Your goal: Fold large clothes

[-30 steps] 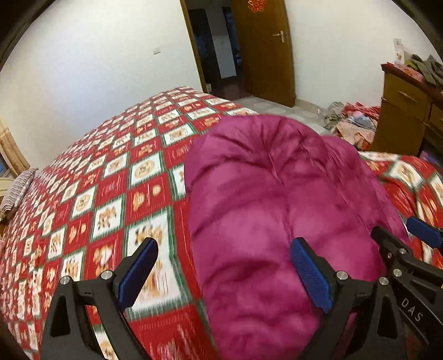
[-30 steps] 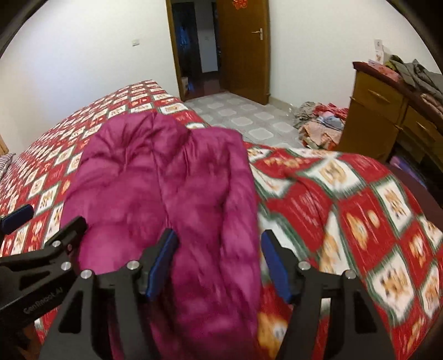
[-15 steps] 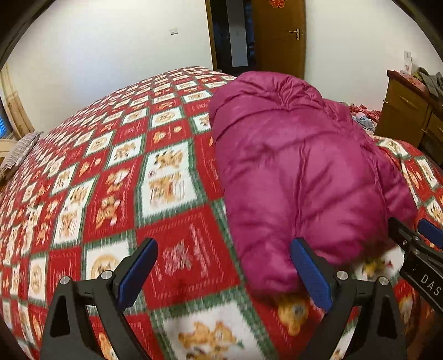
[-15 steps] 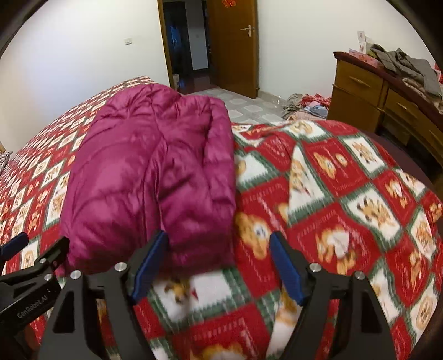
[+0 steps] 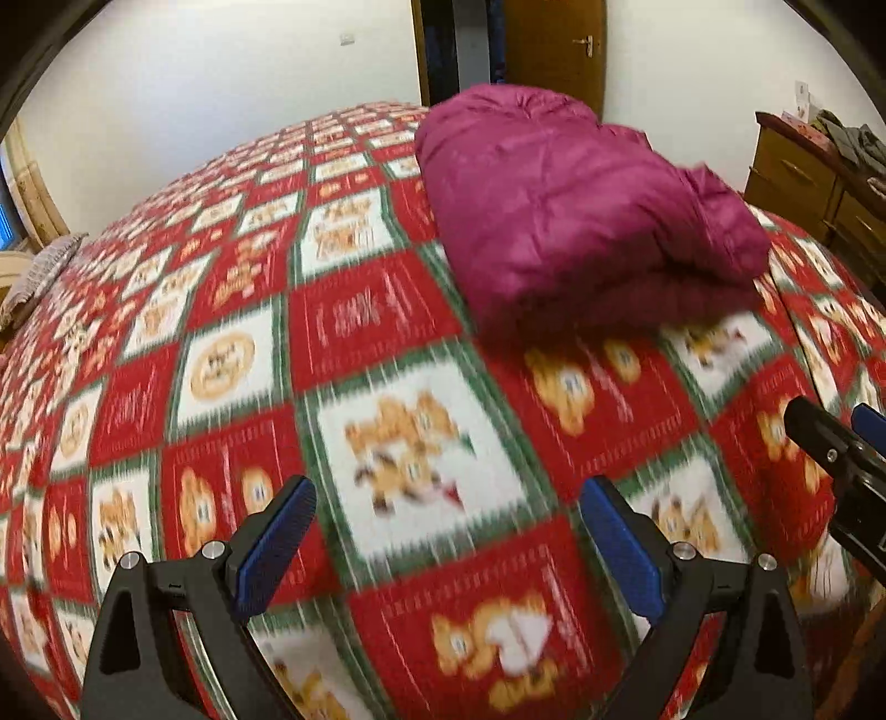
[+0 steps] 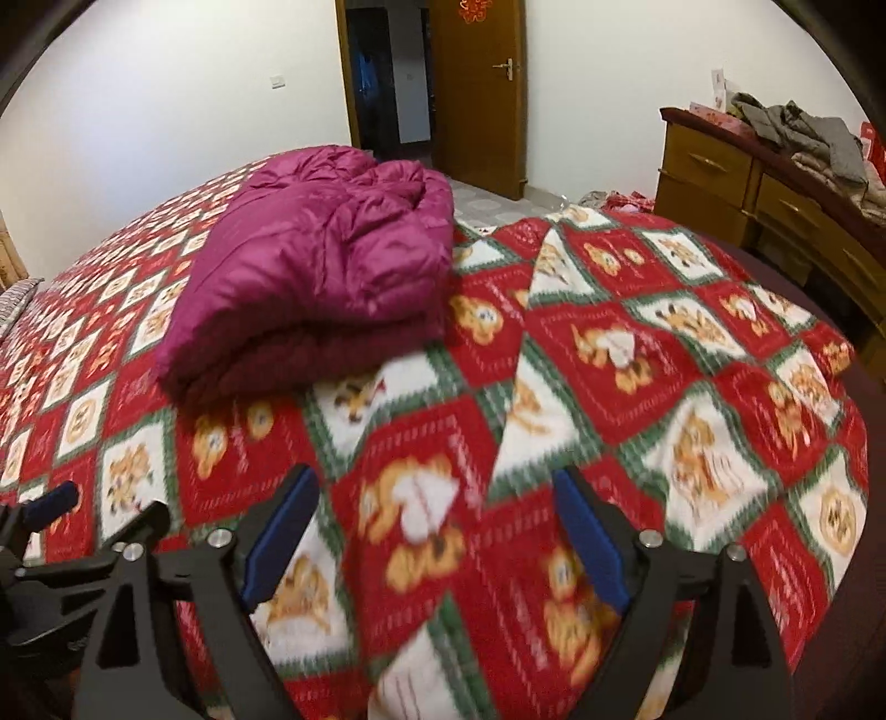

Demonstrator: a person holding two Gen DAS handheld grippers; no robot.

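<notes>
Now, at the far left edge of the left wrist view, a striped pillow (image 5: 41, 266) lies at the head of the bed, whose red, white and green cartoon-patterned blanket (image 5: 232, 310) covers everything in the foreground. Low in that view the left tongs (image 5: 446, 531) hang spread wide over bare blanket, nothing between the blue pads (image 5: 277, 540), well apart from the garment. Farther off and to the right, the magenta puffer jacket (image 5: 576, 216) rests folded into a thick bundle on the blanket, its doubled edge facing the camera. Beyond it stands a brown wooden door (image 5: 554, 50) beside a dark doorway, and a wooden dresser (image 5: 797, 177) sits at the far right. In the right wrist view the same jacket (image 6: 326, 266) lies left of centre, on the far half of the bed, with a raised crease in the blanket (image 6: 609, 354) running toward the camera just to its right. The right tongs (image 6: 437, 531) are likewise spread, gripping nothing, poised above the blanket near the bed's near edge. Grey clothes (image 6: 797, 133) are heaped on the dresser (image 6: 714, 171) at right.
</notes>
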